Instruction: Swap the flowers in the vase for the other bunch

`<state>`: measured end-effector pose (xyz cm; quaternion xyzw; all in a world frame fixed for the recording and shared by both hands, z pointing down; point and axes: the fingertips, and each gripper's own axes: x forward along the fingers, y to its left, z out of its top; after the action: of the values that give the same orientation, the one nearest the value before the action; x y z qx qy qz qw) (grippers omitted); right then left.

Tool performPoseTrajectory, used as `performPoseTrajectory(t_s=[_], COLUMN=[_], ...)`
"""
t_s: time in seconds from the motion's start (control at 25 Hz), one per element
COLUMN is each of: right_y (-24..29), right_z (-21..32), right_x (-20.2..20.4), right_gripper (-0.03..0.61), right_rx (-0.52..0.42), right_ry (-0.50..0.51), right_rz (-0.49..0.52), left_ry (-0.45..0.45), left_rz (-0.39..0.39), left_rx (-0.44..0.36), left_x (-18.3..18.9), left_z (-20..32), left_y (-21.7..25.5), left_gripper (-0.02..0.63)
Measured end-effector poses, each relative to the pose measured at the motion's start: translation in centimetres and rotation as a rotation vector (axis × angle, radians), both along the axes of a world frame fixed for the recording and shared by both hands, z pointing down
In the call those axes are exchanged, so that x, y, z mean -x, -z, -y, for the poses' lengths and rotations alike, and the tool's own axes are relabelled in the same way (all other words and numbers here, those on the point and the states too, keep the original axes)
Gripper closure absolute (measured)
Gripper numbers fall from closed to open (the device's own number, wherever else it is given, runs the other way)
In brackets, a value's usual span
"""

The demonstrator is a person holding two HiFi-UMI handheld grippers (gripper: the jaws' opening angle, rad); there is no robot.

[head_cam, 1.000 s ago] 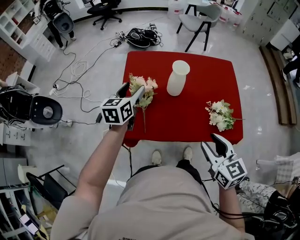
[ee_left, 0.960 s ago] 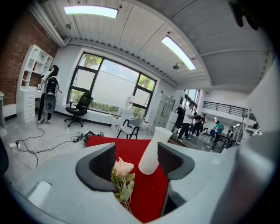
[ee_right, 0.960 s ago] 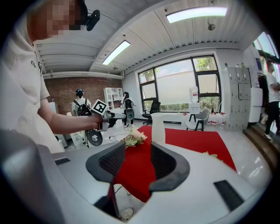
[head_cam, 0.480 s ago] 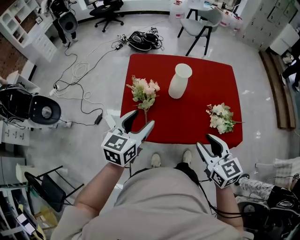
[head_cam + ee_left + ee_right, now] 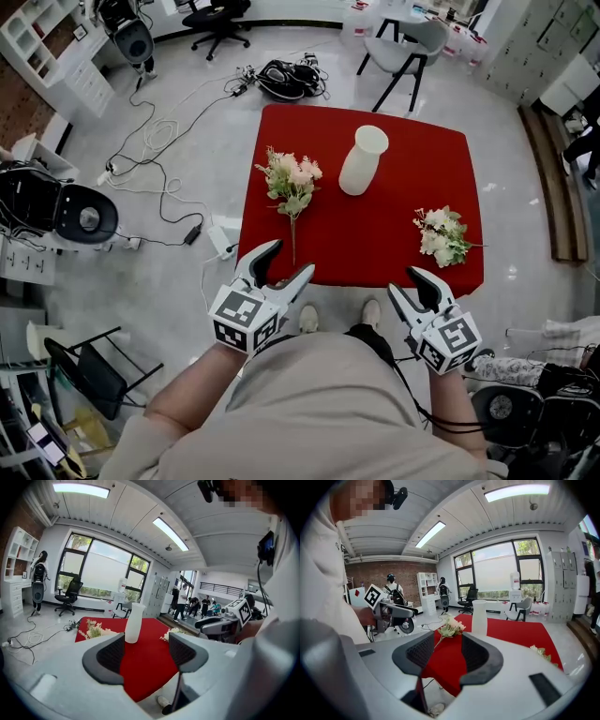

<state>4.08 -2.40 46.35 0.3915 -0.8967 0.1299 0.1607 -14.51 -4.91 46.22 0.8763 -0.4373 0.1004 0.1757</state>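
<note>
A white vase (image 5: 364, 159) stands upright on the red table (image 5: 375, 253) with no flowers showing in its mouth. A pink bunch (image 5: 291, 183) lies to the vase's left, its stem pointing at me. A white-and-green bunch (image 5: 441, 234) lies near the front right corner. My left gripper (image 5: 286, 262) hovers open at the table's front left edge, just short of the pink stem, holding nothing. My right gripper (image 5: 411, 286) hangs open off the front right edge, below the white bunch. The left gripper view shows the vase (image 5: 135, 623) beyond empty jaws; the right gripper view shows the pink bunch (image 5: 450, 627).
Cables (image 5: 159, 141) trail over the floor left of the table. A round grey machine (image 5: 70, 211) stands at the far left, and a chair (image 5: 408, 47) behind the table. My shoes (image 5: 309, 319) show under the front edge.
My left gripper has drawn back from the pink bunch to the table's front edge, leaving the bunch lying on the cloth. The right gripper has hardly shifted.
</note>
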Motion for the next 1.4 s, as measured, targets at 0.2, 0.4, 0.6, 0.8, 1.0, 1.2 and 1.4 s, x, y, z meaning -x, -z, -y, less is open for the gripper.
performPoseTrajectory(t_s=[0.2,0.4,0.6,0.8,1.0,1.2,1.4], right_y=[-1.0,-1.7,-2.8,-4.3,-6.9,-10.5,-14.6], right_z=[0.3,0.3,1.2,3.7,7.2,10.0,12.6], right_x=[0.2,-1.3,-5.9,-13.3,-19.5,-22.7,-23.7], right_gripper=[0.39,0.39,0.39,0.388,0.357,0.265,0.219], right_rx=[0.004,0.013,0.006,0.017,0.061,0.14,0.251], right_ry=[0.017,0.022,0.026,0.03,0.1,0.26,0.412], right_rz=[-0.003,-0.037,-0.146,-0.275,-0.424,-0.519,-0.533], left_ry=[-0.019,-0.069,-0.118,-0.156,-0.165,-0.143,-0.094], left_rz=[-0.015,-0.039,-0.057,-0.064,-0.063,-0.052,-0.036], left_rx=[-0.015,0.0,0.004,0.002,0.012,0.008,0.003], left_x=[-0.4,-2.6,-5.6,-9.3,-13.0,-16.1,-17.7], left_z=[0.2,0.3,0.7,1.4,2.6,3.7,4.8], left_y=[-0.4,-0.7,-0.4,-0.2,0.0,1.1,1.5], left_gripper=[0.321,0.321,0.321,0.321,0.321,0.321,0.321])
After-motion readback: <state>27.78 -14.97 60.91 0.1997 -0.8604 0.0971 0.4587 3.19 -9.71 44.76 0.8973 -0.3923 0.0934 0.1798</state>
